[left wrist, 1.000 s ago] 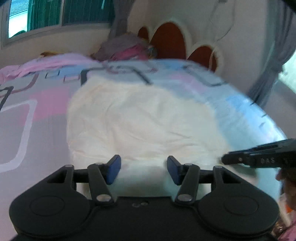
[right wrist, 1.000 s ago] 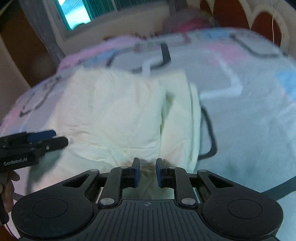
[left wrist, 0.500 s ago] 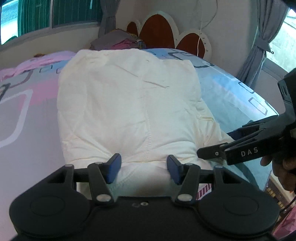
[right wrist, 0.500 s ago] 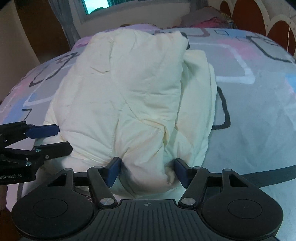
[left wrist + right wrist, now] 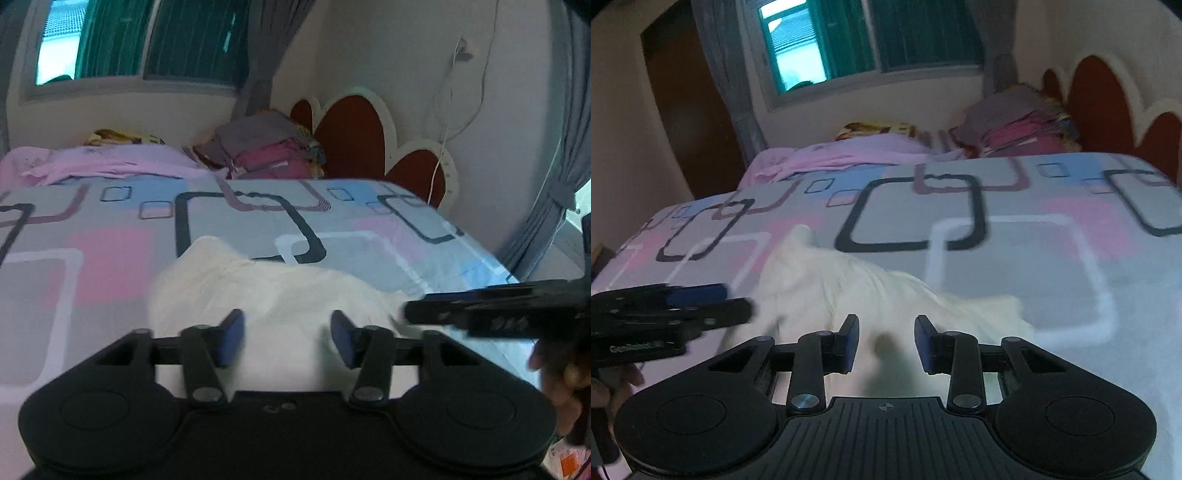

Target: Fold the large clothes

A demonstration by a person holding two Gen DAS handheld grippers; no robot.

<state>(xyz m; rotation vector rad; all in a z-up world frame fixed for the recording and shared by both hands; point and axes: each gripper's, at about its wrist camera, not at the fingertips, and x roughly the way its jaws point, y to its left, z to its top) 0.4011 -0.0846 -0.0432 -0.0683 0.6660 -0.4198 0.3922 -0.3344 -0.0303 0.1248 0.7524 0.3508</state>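
Note:
A cream garment [image 5: 273, 288] lies bunched near the front edge of the bed [image 5: 110, 258], one pointed corner reaching away from me. My left gripper [image 5: 288, 338] is low over its near edge, its jaws closing on the cloth that fills the gap. In the right wrist view the same garment [image 5: 827, 288] runs under my right gripper [image 5: 884, 343], whose jaws are also closing on a fold of it. Each gripper shows at the edge of the other's view, blurred by motion.
The patterned bedspread [image 5: 1052, 266] stretches away past the garment. A pile of folded clothes [image 5: 269, 147] and a pink sheet [image 5: 103, 162] lie by the red headboard [image 5: 354, 136]. A dark door [image 5: 690, 110] stands at the left. A hand [image 5: 565, 369] holds the right gripper.
Both grippers have drawn back and up, so the garment fills less of each view. Both pairs of jaws have narrowed on the cloth since half a second ago.

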